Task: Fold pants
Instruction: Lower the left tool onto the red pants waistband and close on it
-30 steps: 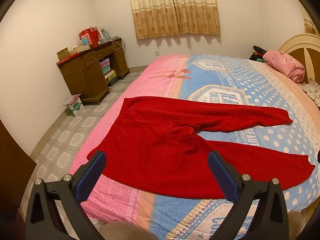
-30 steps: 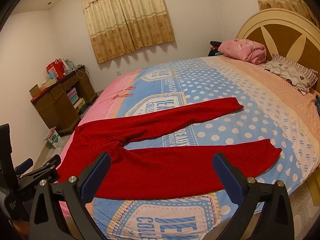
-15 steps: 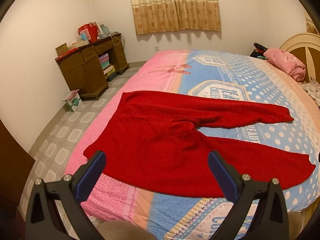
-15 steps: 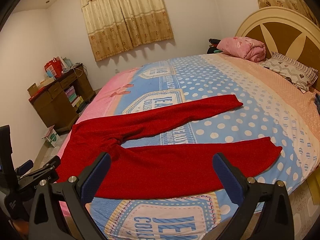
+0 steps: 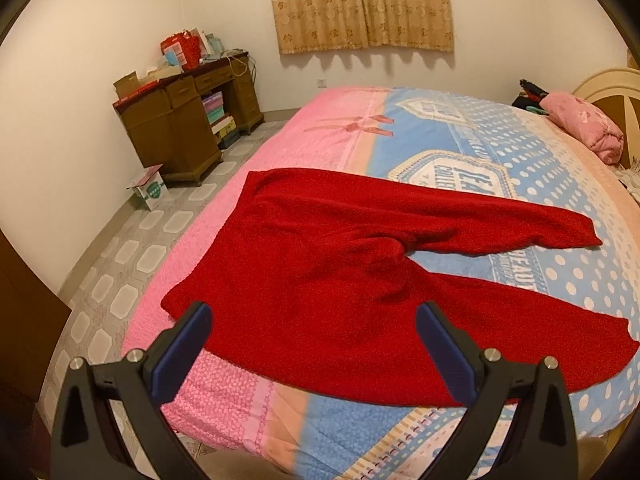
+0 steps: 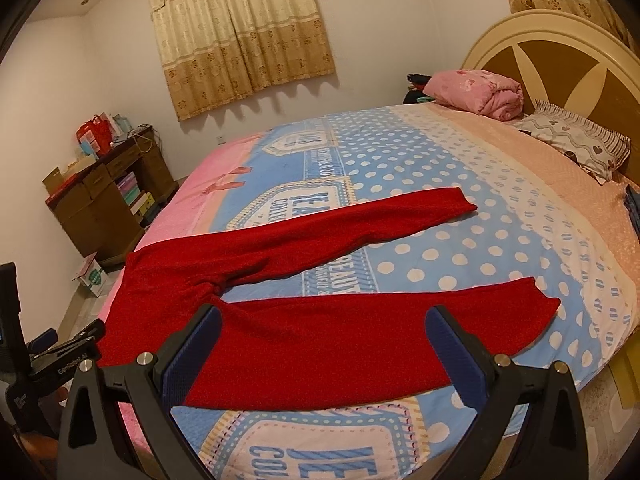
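The left gripper (image 5: 312,336) hangs above the near edge of the bed (image 5: 520,152) with its fingers spread wide and nothing between them, looking down at the waist end of the pants (image 5: 320,264). These lie flat on the bed, waistband toward 9 o'clock, the two legs splayed apart toward 3 o'clock in a narrow V. Farther right, the right gripper (image 6: 320,340) is likewise spread and empty, above the near leg, whose cuff sits at about 3 o'clock. No fold looks begun, so this seems the approach. Next, each gripper likely must drop to the near edge, pinch waist and cuff, and carry the near leg over the far one.
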A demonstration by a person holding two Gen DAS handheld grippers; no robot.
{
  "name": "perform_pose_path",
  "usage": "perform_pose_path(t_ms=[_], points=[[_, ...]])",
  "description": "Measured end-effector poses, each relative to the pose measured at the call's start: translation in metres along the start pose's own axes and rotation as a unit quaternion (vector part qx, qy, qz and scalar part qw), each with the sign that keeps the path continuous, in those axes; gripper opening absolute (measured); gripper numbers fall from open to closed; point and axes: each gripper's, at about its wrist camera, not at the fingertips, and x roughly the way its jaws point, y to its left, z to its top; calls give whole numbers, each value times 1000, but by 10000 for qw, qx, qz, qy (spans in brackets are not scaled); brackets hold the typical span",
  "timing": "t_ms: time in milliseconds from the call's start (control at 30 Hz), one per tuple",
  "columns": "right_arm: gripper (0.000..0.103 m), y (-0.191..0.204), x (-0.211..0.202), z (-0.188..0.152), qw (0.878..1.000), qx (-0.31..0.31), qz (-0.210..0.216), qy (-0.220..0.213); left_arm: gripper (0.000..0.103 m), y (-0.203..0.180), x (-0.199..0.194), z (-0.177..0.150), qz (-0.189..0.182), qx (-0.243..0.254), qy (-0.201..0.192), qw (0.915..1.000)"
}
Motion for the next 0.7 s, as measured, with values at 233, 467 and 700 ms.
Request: perform_pose_path(t_ms=[233,467,700], points=[[102,-2,17,9,9999,-128,-98,-49,103,1,20,11,29,14,114,9999],[102,-11,41,24,9996,-190,-208,-16,103,2,47,23,128,19,204,9997],[102,-50,78,37,9982,-128,-549,222,103,41,107,48,38,-235,454,9987]])
